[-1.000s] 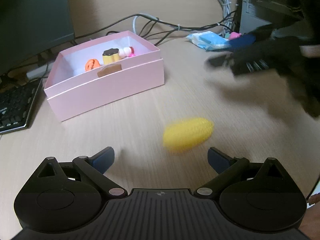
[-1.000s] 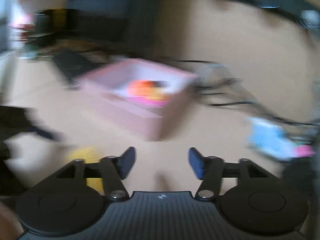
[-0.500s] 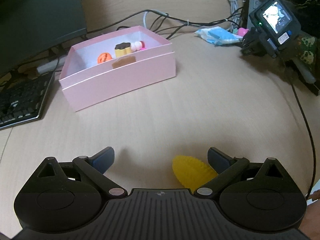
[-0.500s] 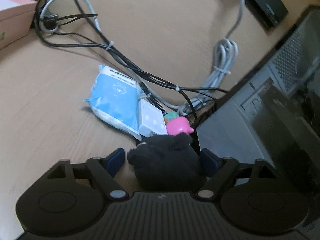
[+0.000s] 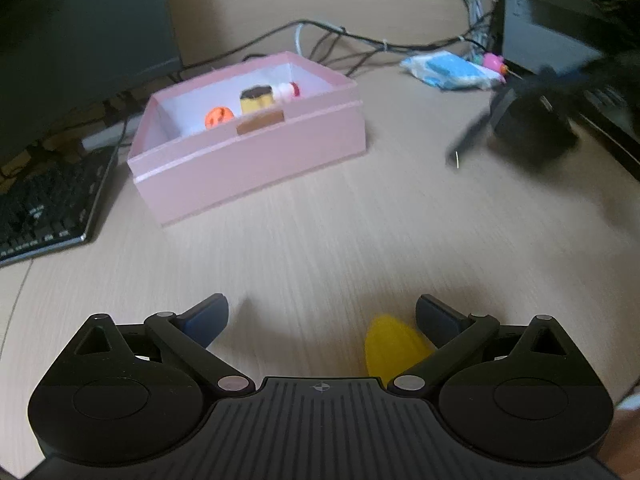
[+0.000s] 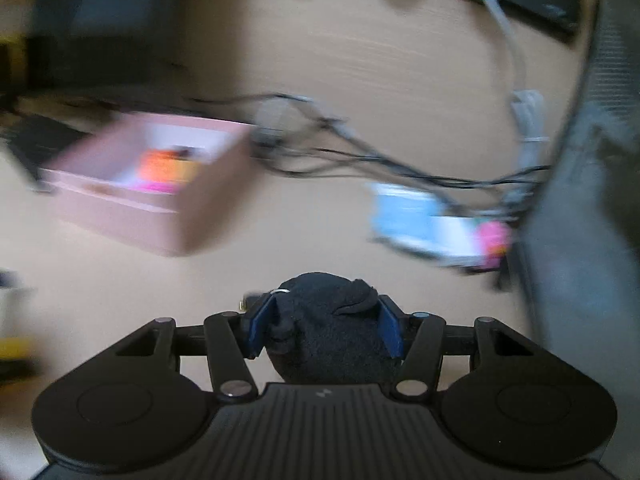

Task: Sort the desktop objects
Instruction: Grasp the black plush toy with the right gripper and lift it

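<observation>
My left gripper (image 5: 320,306) is open just above the desk. A yellow toy corn (image 5: 390,346) lies between its jaws, close to the right finger, and no pad presses on it. The pink box (image 5: 256,160) stands ahead with an orange toy, a pudding-like toy and a small pink-and-white toy inside. My right gripper (image 6: 328,302) holds a black plush toy (image 6: 332,344): its jaws are closing and both blue pads press into the plush. In the left wrist view this gripper is a dark blur (image 5: 532,120) at the right. The box (image 6: 132,216) lies to its left.
A blue-and-white packet (image 5: 448,68) and a small pink toy (image 5: 494,62) lie by the computer case (image 5: 560,20) at the back right. Cables (image 5: 360,40) run behind the box. A keyboard (image 5: 48,204) and a dark monitor (image 5: 80,40) are at the left.
My right gripper has closed on the black plush toy and swung left, away from the computer case. The corn, ahead of the left gripper a second ago, now lies between its jaws.
</observation>
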`<state>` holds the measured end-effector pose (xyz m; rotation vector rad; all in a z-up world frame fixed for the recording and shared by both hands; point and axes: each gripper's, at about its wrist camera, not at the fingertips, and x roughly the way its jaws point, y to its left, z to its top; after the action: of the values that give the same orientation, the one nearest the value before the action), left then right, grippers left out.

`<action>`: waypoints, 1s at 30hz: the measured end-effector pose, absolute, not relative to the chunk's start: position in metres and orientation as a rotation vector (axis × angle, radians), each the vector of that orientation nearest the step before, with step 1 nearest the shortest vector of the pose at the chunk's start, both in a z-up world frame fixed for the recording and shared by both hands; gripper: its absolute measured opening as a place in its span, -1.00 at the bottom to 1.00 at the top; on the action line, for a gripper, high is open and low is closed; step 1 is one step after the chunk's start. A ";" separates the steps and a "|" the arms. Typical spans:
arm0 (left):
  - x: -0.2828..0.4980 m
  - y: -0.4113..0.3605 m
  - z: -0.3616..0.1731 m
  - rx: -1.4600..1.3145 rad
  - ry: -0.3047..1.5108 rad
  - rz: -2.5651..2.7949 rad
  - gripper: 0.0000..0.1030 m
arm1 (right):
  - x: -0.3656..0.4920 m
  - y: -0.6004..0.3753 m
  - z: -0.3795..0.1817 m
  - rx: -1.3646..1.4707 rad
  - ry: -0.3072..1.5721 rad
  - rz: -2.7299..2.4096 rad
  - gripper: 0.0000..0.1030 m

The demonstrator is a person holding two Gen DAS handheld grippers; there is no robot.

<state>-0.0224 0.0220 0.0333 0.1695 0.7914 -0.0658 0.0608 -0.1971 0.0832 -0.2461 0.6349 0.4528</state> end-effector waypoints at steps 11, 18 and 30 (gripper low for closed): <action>-0.008 0.026 0.051 0.164 0.701 0.016 0.98 | 0.025 -0.188 0.064 -0.379 0.574 0.479 0.60; -0.037 0.043 0.069 0.068 0.701 -0.039 0.99 | 0.016 -0.218 0.070 -0.179 0.579 0.473 0.85; -0.058 0.014 0.054 0.089 0.819 -0.113 0.47 | 0.010 -0.259 0.035 0.126 0.718 0.411 1.00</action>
<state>-0.0583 0.0139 0.0541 0.0886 0.8193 -0.1128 0.0103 -0.2588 0.0348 0.1261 0.7176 0.4107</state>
